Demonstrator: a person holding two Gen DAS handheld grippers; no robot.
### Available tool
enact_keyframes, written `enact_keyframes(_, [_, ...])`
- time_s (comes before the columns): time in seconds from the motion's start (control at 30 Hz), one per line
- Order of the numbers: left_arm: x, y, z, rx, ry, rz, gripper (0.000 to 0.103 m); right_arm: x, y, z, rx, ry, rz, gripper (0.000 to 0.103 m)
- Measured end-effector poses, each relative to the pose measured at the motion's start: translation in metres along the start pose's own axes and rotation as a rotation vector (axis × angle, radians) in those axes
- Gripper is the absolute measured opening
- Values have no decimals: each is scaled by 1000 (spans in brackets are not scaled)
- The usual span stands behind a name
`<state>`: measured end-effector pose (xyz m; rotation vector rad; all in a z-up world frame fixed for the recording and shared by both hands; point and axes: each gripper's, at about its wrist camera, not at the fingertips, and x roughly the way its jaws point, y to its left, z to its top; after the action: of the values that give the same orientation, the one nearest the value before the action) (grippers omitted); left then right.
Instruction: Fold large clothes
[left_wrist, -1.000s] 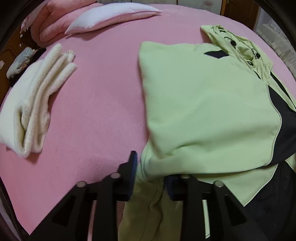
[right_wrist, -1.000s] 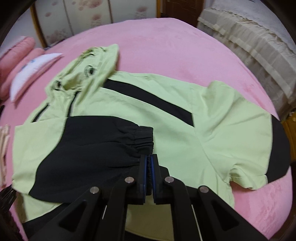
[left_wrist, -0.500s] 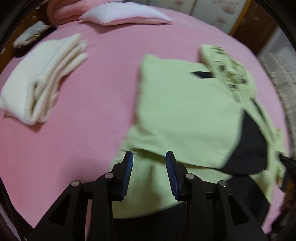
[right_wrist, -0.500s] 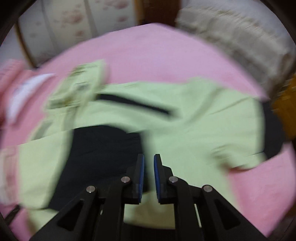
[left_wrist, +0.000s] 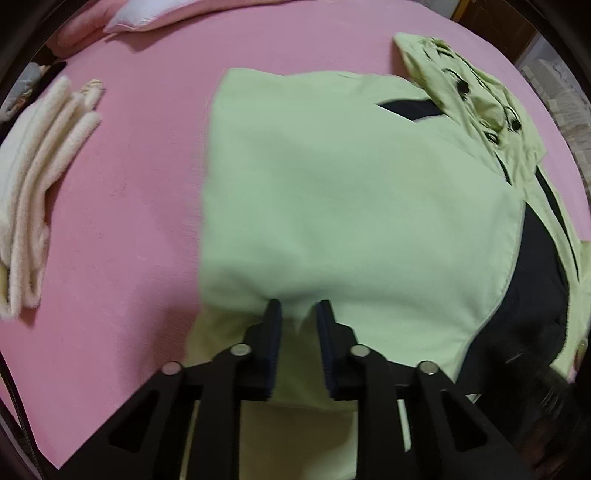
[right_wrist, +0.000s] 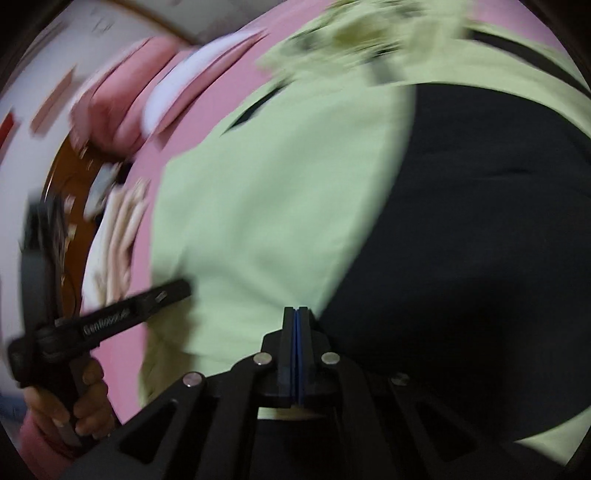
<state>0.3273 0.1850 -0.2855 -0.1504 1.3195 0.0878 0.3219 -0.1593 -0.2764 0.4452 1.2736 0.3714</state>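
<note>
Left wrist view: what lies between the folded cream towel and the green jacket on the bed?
Nothing: only bare pink bedcover separates the cream towel from the green jacket, seen in the left wrist view.

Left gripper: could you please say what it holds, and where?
The green jacket, at its folded panel's near edge; the jaws have just been closing on it.

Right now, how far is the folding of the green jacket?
Done: one sleeve lies folded across the jacket on the pink bed. In hand: the left gripper has just been closing, with the near hem between its fingers; the right gripper is shut beside the black panel. Left: the hood and the body are still unfolded.
</note>
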Motion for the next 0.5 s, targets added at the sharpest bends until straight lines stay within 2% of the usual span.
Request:
enact_keyframes(0.07, [0, 11, -3, -19, -29, 58, 13, -29, -35, 0, 57, -81, -104, 0])
enact_keyframes(0.13, [2, 27, -7, -47, -44, 121, 17, -66, -83, -4, 162, -178, -316, 0])
enact_keyframes(0.17, [5, 37, -8, -76, -44, 148, 21, -80, -103, -6, 211, -205, -349, 0])
enact_keyframes(0.2, [7, 44, -10, -100, -38, 153, 21, -91, -121, -7, 264, -215, -310, 0])
enact_keyframes(0.23, [7, 51, -10, -129, -35, 125, 21, -99, -133, -6, 302, -209, -283, 0])
enact_keyframes(0.27, [4, 56, -11, -158, -34, 124, 21, -102, -133, -4, 294, -203, -299, 0])
enact_keyframes(0.33, [-9, 59, -12, -170, -60, 129, 20, -105, -110, 3, 214, -198, -404, 0])
enact_keyframes(0.37, [-21, 57, -14, -168, -111, 114, 20, -106, -96, 5, 177, -217, -420, 0])
enact_keyframes(0.4, [-32, 53, -16, -162, -150, 91, 20, -106, -84, 5, 153, -240, -382, 0])
enact_keyframes(0.47, [-51, 36, -15, -118, -219, -13, 20, -101, -59, 9, 141, -271, -184, 0])
enact_keyframes(0.5, [-54, 24, -11, -80, -223, -71, 20, -91, -47, 11, 147, -260, -80, 0])
